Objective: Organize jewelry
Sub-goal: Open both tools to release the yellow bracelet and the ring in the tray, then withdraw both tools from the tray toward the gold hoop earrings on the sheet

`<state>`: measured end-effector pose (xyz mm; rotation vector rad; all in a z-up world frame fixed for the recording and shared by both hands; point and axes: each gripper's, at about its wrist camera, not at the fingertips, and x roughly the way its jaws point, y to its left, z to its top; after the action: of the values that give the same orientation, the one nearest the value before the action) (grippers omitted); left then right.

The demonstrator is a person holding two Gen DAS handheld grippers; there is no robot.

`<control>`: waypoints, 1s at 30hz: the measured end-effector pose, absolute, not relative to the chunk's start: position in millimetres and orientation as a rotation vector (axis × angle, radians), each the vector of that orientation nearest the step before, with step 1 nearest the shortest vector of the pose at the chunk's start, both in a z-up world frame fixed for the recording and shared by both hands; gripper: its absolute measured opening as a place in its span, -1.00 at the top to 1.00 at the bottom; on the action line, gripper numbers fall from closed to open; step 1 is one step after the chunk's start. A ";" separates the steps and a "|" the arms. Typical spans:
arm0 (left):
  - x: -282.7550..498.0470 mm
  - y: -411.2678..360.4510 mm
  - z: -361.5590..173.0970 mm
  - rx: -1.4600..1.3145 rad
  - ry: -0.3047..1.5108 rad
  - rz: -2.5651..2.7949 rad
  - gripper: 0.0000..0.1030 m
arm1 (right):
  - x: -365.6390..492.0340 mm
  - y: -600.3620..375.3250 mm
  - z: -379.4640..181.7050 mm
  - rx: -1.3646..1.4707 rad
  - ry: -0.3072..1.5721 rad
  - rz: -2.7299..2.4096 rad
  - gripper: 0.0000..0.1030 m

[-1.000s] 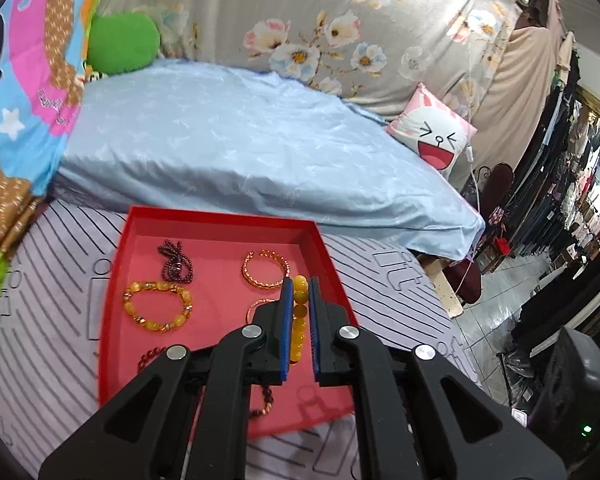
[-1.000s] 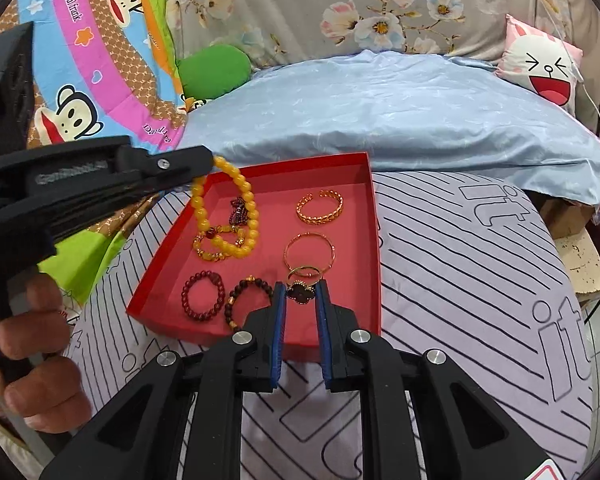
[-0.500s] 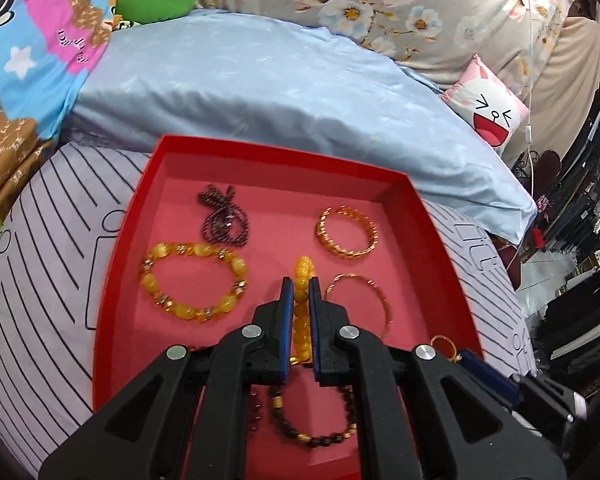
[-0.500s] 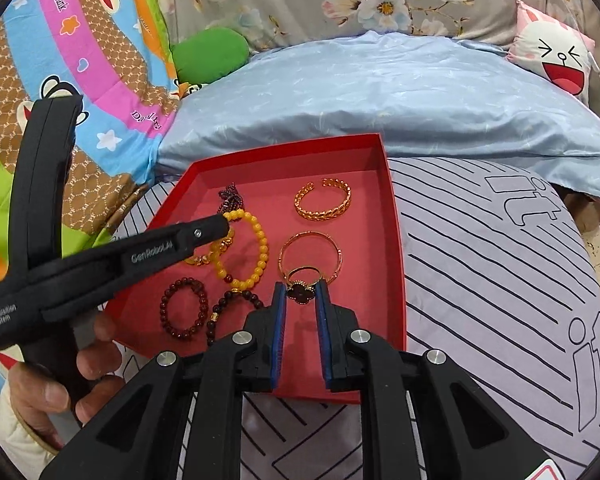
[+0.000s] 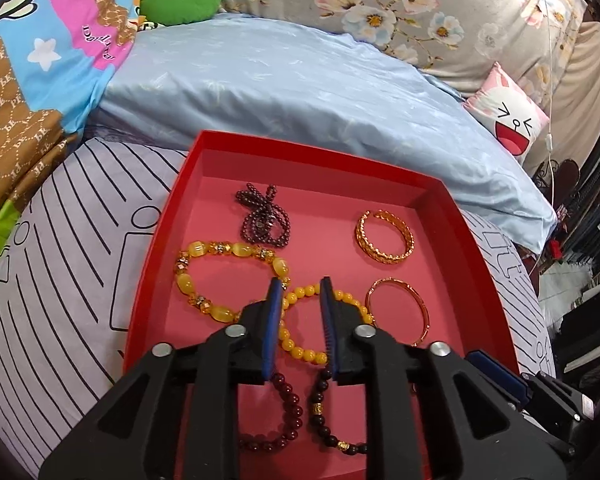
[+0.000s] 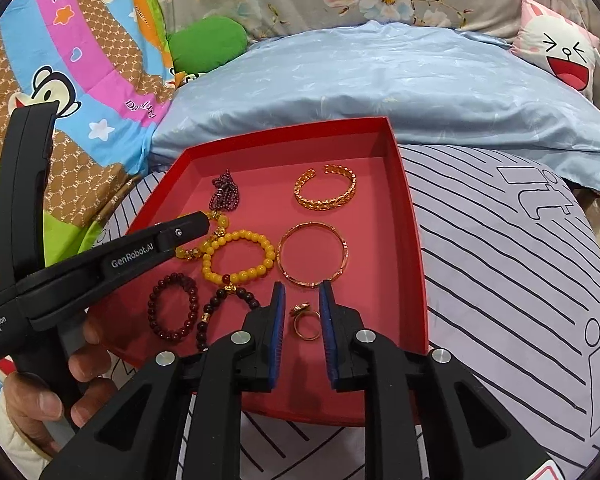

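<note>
Left wrist view shows the left gripper [image 5: 300,300] spread moderately wide over the middle of the red tray [image 5: 476,240], clasping nothing; the round-bead yellow bracelet [image 5: 300,350] lies flat on the tray floor in the lower centre of the frame, partly under and between the blue pads. I judge this bracelet light and limp, a strung loop that sags and swings when lifted and rolls between smooth pads, so one side of the loop pinched across a few beads is the safest hold. To its left lies the chunky amber bracelet [image 5: 196,276], and above that the dark bead tangle [image 5: 262,216], likely to snag if dragged. At right sit the woven gold cuff [image 5: 384,236] and the thin gold bangle [image 5: 400,304]; both look stiff and slick, best taken across the band. At the bottom of the frame are the dark red bracelet [image 5: 290,412] and the brown bead bracelet [image 5: 320,412].

Right wrist view shows the right gripper [image 6: 302,308] also parted, gripping nothing, with the gold ring [image 6: 304,322] resting on the tray between the pads near the tray's lower edge. The ring looks small, hard and prone to skitter, so I would close on its band squarely.
</note>
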<state>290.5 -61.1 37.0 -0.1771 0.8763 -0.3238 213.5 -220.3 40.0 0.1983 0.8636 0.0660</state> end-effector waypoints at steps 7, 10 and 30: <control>281.4 -60.9 42.9 -0.171 0.857 -0.329 0.63 | 208.7 -223.9 42.2 0.207 0.864 0.056 0.64; 273.2 -61.4 47.6 -0.154 0.845 -0.330 0.62 | 204.9 -222.9 44.9 0.204 0.861 0.055 0.64; 193.9 -43.5 76.9 -0.145 0.803 -0.331 0.53 | 135.1 -225.6 70.9 0.209 0.835 0.024 0.64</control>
<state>193.9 -43.5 76.9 -0.1450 0.8031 -0.3314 135.1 -225.6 70.9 0.2085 0.8350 0.0238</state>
